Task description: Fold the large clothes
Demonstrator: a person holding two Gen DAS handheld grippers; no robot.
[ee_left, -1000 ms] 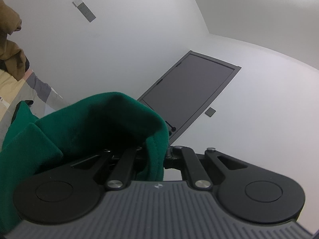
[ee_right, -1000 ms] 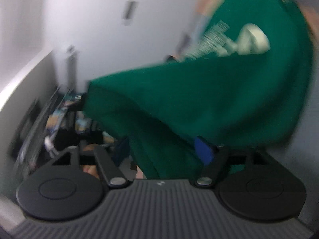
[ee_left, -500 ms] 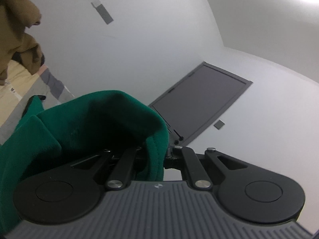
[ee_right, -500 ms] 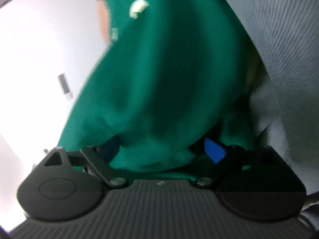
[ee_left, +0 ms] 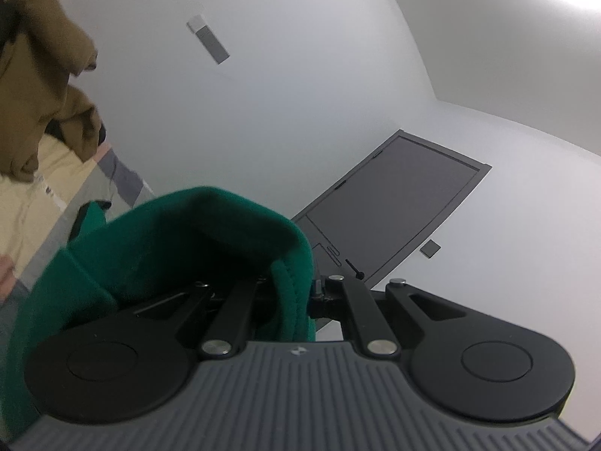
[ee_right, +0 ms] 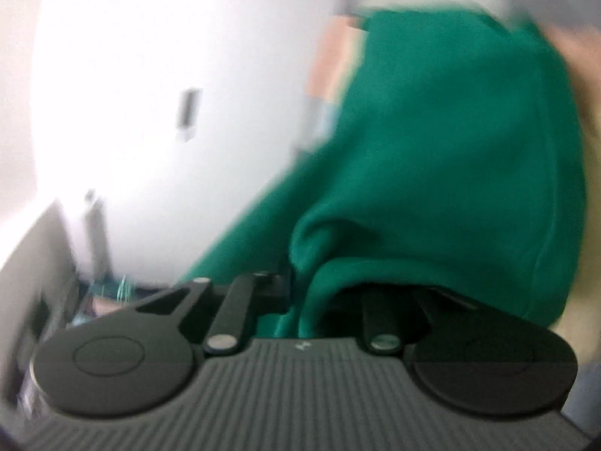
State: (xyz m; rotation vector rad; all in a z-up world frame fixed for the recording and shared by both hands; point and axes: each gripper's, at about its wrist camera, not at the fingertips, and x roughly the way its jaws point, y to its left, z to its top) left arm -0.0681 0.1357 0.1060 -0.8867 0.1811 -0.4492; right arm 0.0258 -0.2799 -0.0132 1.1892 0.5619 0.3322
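Left wrist view: a thick green fleece garment [ee_left: 195, 248] is bunched over the left gripper [ee_left: 296, 293], its stitched hem hanging down between the black linkage arms. The fingers themselves are hidden under the fabric; they are closed tight on the hem, and the cloth is held up in the air against a pale wall. A dark grey door [ee_left: 394, 203] with a small black handle is seen behind the gripper, tilted in the frame, and a small grey wall plate [ee_left: 430, 248] sits just beside its frame. A second grey-and-white plate [ee_left: 207, 39] is fixed higher on the wall. At the left edge a person's brown jacket sleeve [ee_left: 33, 75] and a cream and grey striped top [ee_left: 45, 203] are visible.

Right wrist view (heavily blurred): the same green garment [ee_right: 443, 173] is draped over the right side of the right gripper [ee_right: 300, 300], with a fold running down into the gap between the linkage arms. The jaws are closing, with cloth between them; the fingers are covered, and whether they press on the cloth cannot be told. A white wall with a small plate [ee_right: 189, 114] is made out at left.
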